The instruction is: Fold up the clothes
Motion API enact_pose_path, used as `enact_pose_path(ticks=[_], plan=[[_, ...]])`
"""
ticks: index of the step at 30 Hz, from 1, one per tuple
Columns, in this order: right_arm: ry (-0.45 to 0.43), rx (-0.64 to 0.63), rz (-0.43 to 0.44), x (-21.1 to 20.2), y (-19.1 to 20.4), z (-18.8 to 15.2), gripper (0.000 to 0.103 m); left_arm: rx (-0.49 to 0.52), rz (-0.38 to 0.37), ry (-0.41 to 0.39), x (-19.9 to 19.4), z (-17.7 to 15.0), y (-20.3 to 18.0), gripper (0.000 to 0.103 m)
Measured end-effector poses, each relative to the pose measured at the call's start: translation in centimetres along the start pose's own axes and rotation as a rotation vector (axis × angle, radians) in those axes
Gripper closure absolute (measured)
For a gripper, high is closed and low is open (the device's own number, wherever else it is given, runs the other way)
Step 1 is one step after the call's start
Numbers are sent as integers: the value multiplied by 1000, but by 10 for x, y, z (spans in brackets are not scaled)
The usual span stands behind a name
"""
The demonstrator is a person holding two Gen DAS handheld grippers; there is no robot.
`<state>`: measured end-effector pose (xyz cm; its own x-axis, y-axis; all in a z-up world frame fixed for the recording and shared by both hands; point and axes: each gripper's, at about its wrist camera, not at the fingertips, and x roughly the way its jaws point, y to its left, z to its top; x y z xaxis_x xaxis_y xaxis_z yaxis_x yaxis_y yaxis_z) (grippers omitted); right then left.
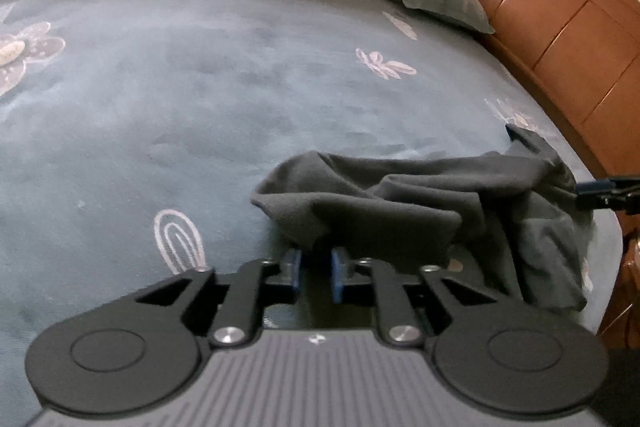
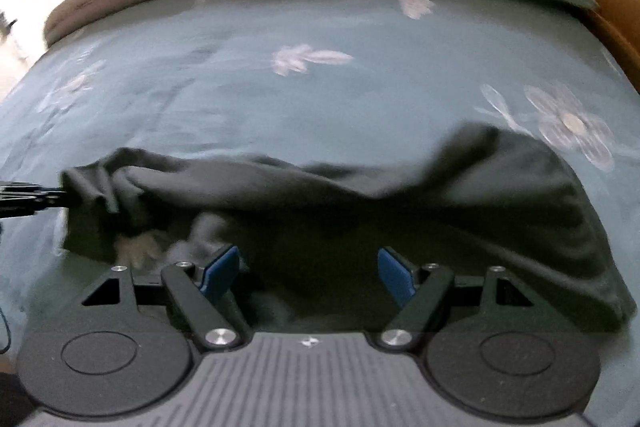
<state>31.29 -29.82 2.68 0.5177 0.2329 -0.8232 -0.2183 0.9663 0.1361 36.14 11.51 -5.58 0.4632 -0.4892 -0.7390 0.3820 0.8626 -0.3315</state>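
Dark grey garment, bunched on the blue bedsheet: my left gripper pinches its near edge; my right gripper gapes wide. Lifting one-sided risks twisting the cloth.

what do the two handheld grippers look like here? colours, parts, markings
Both look identical: the left gripper and right gripper have black linkage arms with silver pivot screws, blue finger pads, two round black discs at the base corners, and a grey ribbed body bearing a small white logo. No hands or sleeves show. A thin dark cable appears at the far left edge of the right wrist view.
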Motion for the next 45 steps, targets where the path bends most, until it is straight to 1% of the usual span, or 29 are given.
enact_pose_path(ticks=[1, 3, 5, 7, 9, 11, 14, 20, 22, 25, 28, 31, 35, 36, 37, 38, 39, 40, 43, 45], plan=[[-3, -14, 14, 1, 6, 3, 22, -16, -3, 5, 3, -1, 3, 69], [-11, -41, 37, 4, 17, 10, 22, -39, -16, -1, 10, -5, 7, 67], [-16, -70, 59, 7, 24, 16, 22, -70, -51, -14, 15, -9, 12, 66], [-13, -87, 57, 8, 30, 21, 22, -110, -85, -38, 18, -14, 16, 65], [-11, -97, 52, 10, 33, 25, 22, -116, -100, -52, 18, -17, 16, 69], [-6, -91, 48, 13, 35, 28, 22, -105, -78, -47, 18, -17, 14, 99], [10, -99, 37, 16, 38, 31, 22, -72, -64, -20, 15, -11, 14, 99], [18, -145, 32, 22, 47, 42, 22, 73, 40, 15, -6, 14, 22, 99], [17, -157, 32, 26, 50, 47, 22, 109, 77, 27, -12, 22, 28, 99], [16, -184, 35, 33, 59, 53, 22, 157, 147, 66, -16, 34, 40, 99], [21, -210, 59, 38, 69, 59, 22, 176, 203, 104, -14, 44, 55, 99], [37, -267, 72, 46, 80, 66, 22, 187, 257, 138, -9, 51, 65, 99], [69, -345, 104, 66, 92, 78, 23, 184, 272, 150, -7, 55, 75, 99], [78, -362, 114, 71, 95, 82, 26, 183, 274, 152, -6, 54, 77, 99], [87, -379, 123, 76, 97, 85, 35, 183, 275, 151, -7, 53, 77, 99], [111, -389, 138, 83, 98, 87, 41, 182, 275, 149, -7, 51, 77, 99], [136, -398, 153, 91, 98, 89, 52, 181, 277, 147, -7, 49, 77, 99], [161, -407, 168, 98, 98, 91, 58, 180, 280, 144, -7, 47, 77, 99], [222, -447, 178, 119, 100, 92, 58, 178, 285, 134, -8, 45, 76, 99], [239, -455, 197, 123, 101, 96, 58, 178, 285, 129, -9, 44, 76, 99]])
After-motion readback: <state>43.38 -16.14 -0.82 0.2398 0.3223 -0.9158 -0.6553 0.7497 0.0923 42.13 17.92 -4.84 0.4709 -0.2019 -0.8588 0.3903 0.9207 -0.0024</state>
